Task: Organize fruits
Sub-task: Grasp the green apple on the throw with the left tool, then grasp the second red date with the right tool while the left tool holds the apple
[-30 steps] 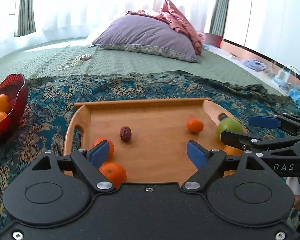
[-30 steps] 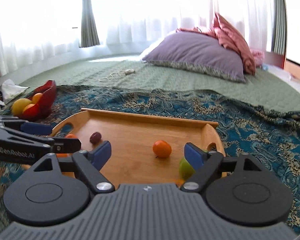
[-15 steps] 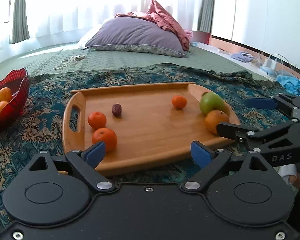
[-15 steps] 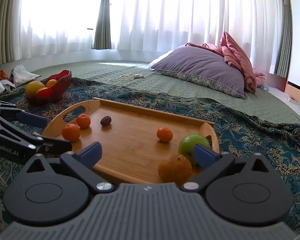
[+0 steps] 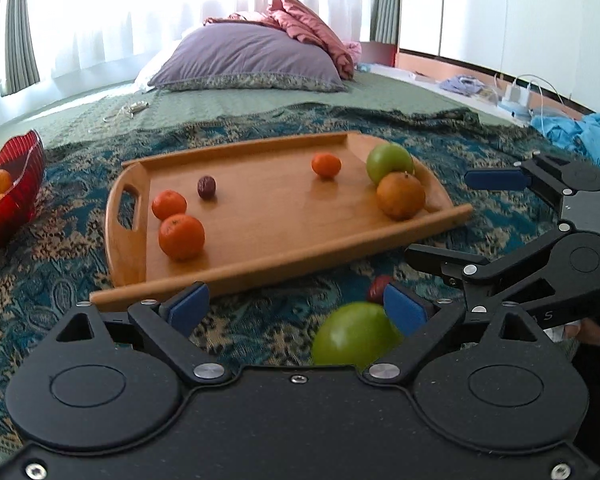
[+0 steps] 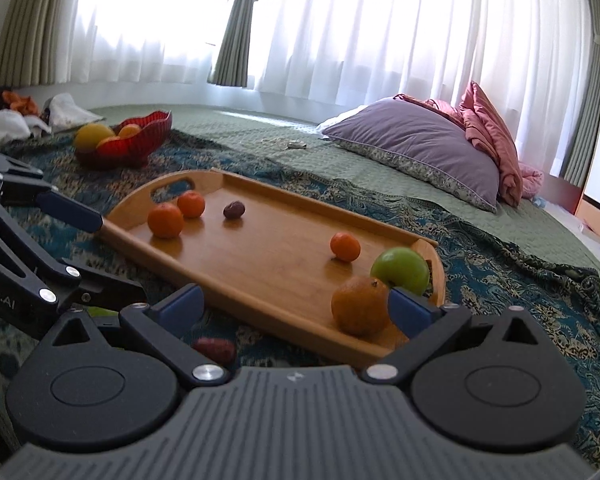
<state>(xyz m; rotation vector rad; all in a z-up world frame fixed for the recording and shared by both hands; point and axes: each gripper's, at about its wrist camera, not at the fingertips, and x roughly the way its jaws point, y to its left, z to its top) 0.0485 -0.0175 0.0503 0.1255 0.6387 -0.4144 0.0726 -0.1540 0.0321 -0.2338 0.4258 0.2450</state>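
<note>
Sunlit curtained windows (image 6: pixel 340 32), green bedspread (image 6: pixel 380 168)

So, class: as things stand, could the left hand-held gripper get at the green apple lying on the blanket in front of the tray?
Probably yes. The left hand-held gripper is open, and the green apple lies on the blanket just below its right finger, with nothing over it.
</note>
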